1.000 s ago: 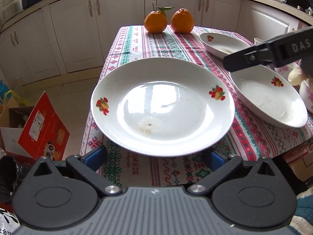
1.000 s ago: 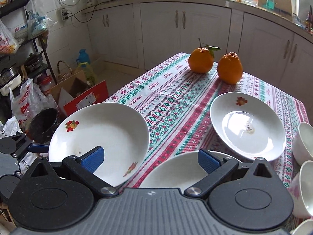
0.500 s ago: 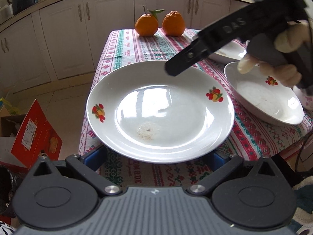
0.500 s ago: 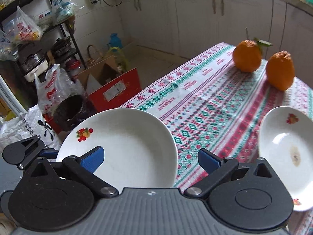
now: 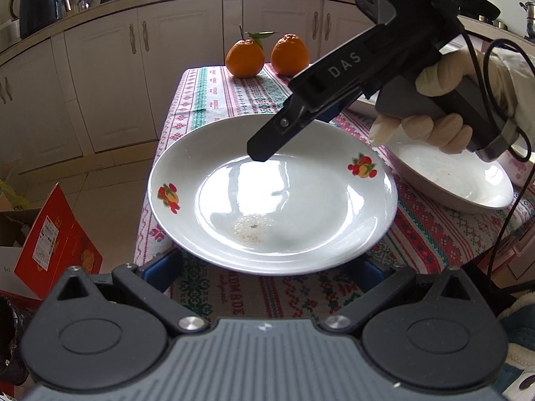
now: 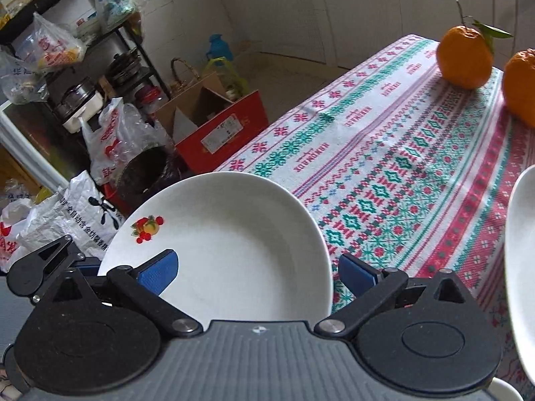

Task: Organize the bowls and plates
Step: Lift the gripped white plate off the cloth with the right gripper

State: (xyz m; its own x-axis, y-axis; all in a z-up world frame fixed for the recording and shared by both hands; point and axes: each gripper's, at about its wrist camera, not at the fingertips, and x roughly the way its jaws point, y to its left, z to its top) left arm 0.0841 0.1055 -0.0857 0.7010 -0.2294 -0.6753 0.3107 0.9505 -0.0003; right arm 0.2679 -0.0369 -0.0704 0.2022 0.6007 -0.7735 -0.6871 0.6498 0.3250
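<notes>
A white plate with fruit decals (image 5: 272,197) lies at the table's near left corner, and its left rim juts past the table edge. My left gripper (image 5: 264,269) is open, with both blue pads (image 5: 164,267) under the plate's near rim; I cannot tell if the plate rests on them. My right gripper (image 5: 267,147), held by a gloved hand (image 5: 434,127), hovers above the plate's far side. In the right wrist view the same plate (image 6: 234,240) fills the gap of my open right gripper (image 6: 257,270). One pad is over the plate, the other just past its right rim.
A second plate (image 5: 461,180) sits on the patterned tablecloth (image 5: 214,100) to the right, seen also as a rim (image 6: 521,267). Two oranges (image 5: 245,58) stand at the far end. A red carton (image 5: 57,244), bags (image 6: 110,140) and a pot rack (image 6: 83,93) crowd the floor on the left.
The right gripper has swung left from above the right-hand plate to above the decal plate. The decal plate keeps its place over my left fingers while the table shifts behind it.
</notes>
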